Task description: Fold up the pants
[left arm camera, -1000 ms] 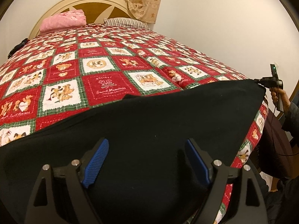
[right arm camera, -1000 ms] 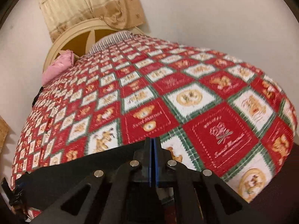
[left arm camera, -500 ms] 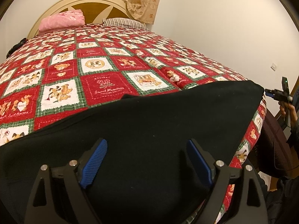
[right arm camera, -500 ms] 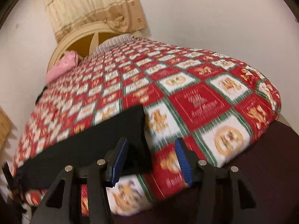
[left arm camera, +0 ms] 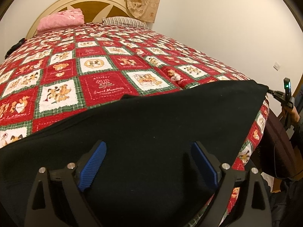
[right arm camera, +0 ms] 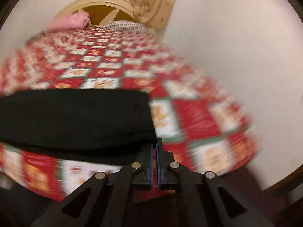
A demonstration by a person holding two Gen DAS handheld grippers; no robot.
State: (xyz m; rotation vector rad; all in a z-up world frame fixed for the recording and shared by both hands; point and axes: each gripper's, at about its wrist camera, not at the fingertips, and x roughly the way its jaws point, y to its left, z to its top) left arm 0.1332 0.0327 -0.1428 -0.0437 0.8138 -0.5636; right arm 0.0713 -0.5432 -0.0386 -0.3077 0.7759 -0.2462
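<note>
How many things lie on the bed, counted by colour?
Black: 1, the pants across the near end of the quilt.
Pink: 1, the pillow at the headboard.
Striped: 1, the pillow beside it.
Total: 3.

Left gripper (left arm camera: 148, 161): matte black linkage arms with triangular cut-outs; silver round screw heads at the pivots; ribbed blue pads (left arm camera: 92, 167) lining the jaws. Right gripper (right arm camera: 155, 162): same black frame, silver screws, thin blue pad edges; seen from the left wrist view, small green light on black body, bare skin of hand (left arm camera: 294, 112) behind.
</note>
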